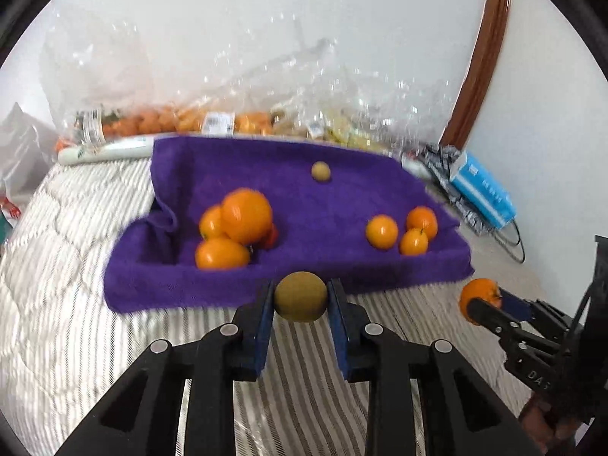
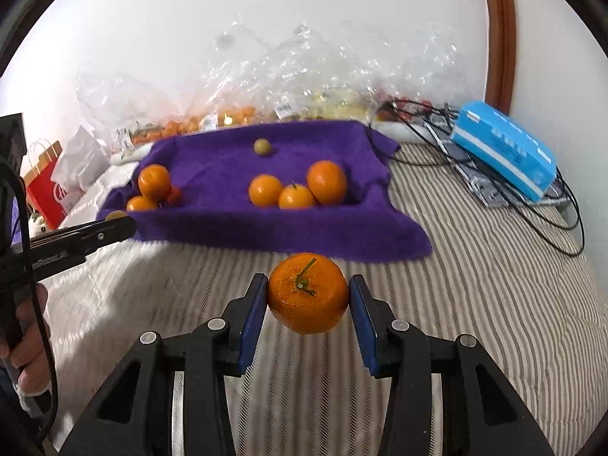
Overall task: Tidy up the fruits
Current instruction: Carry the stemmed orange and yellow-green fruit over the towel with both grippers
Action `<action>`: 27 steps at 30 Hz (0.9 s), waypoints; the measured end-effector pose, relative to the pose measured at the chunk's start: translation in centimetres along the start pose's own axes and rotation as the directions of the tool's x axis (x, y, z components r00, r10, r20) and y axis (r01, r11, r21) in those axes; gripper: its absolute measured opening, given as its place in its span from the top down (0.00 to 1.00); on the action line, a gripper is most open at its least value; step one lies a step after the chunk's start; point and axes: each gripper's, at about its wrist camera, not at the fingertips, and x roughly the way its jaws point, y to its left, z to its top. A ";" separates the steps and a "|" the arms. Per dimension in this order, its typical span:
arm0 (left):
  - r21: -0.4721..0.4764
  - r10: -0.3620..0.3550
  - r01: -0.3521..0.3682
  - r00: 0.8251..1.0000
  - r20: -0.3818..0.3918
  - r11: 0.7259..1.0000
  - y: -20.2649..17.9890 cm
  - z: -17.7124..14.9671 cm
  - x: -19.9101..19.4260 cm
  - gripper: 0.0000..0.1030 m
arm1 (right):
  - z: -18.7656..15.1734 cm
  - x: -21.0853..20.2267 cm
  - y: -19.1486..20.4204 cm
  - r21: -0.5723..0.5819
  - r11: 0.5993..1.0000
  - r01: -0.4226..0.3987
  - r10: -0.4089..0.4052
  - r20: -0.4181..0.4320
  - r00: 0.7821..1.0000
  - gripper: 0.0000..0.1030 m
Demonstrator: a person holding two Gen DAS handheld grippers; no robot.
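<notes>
My left gripper (image 1: 301, 301) is clamped on a small olive-brown round fruit (image 1: 301, 296), its blue pads pressed against both sides, and the fruit hangs just off the near edge of the purple towel (image 1: 304, 197), over the striped bedcover (image 1: 76, 285). My right gripper (image 2: 307, 300) is closed on a mandarin with a green stem (image 2: 307, 292), the pads tight on its flanks, and it too sits just short of the towel's near edge, to the right of my left gripper. From the left wrist view that mandarin shows off the towel's near right corner. On the towel itself, a cluster of oranges (image 1: 233, 228) lies toward its left side, with something small and red tucked just behind them, though I cannot tell what it is. A second group of three oranges (image 1: 402, 230) rests toward the towel's right side, well apart from the first cluster. A lone small olive-brown fruit (image 1: 321, 171) sits near the towel's far edge, between the two groups and farther back. Behind the towel, against the wall, clear plastic bags (image 1: 235, 114) hold more orange and yellowish produce. A blue box (image 2: 505, 148) lies beyond the towel's right side, on top of papers and black cables (image 2: 547, 209). A red paper bag (image 2: 47, 186) stands past the towel's left side.
</notes>
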 end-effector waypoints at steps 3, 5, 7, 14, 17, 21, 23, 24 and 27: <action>0.006 0.017 -0.017 0.999 0.041 1.000 0.4 1.8 -0.4 0.74 | 2.0 0.1 0.6 0.011 1.000 -0.011 0.011 0.017 1.000 0.58; 0.001 0.027 -0.027 0.998 0.058 1.000 0.7 3.1 -0.4 0.74 | 3.6 0.3 0.8 0.025 0.999 -0.026 0.025 0.032 0.999 0.58; -0.014 0.018 -0.017 0.997 0.075 1.000 1.2 4.2 -0.6 0.74 | 5.1 0.4 0.8 0.034 0.998 -0.043 0.042 0.048 0.998 0.58; -0.038 0.059 -0.055 0.991 0.122 0.998 1.6 7.1 1.0 0.74 | 9.8 1.5 1.2 0.032 0.998 -0.049 0.045 0.117 0.992 0.58; -0.053 0.054 -0.048 0.992 0.115 0.997 2.3 7.1 2.3 0.74 | 10.8 2.9 1.3 0.037 0.998 -0.058 0.053 0.120 0.991 0.58; -0.068 0.048 -0.041 0.994 0.099 0.997 3.2 6.5 3.4 0.74 | 10.7 5.4 2.0 0.026 0.996 -0.081 0.079 0.086 0.993 0.58; -0.074 0.047 -0.040 0.994 0.097 0.996 3.5 6.3 3.7 0.74 | 10.2 6.5 2.3 0.015 0.997 -0.080 0.079 0.071 0.994 0.58; -0.079 0.046 -0.039 0.995 0.092 0.996 3.6 6.2 4.0 0.74 | 10.0 6.9 2.3 0.014 0.997 -0.080 0.079 0.063 0.995 0.58; -0.093 0.040 -0.033 0.997 0.068 0.995 4.0 6.0 5.0 0.74 | 9.5 8.0 1.9 0.029 0.996 -0.083 0.081 0.050 0.995 0.58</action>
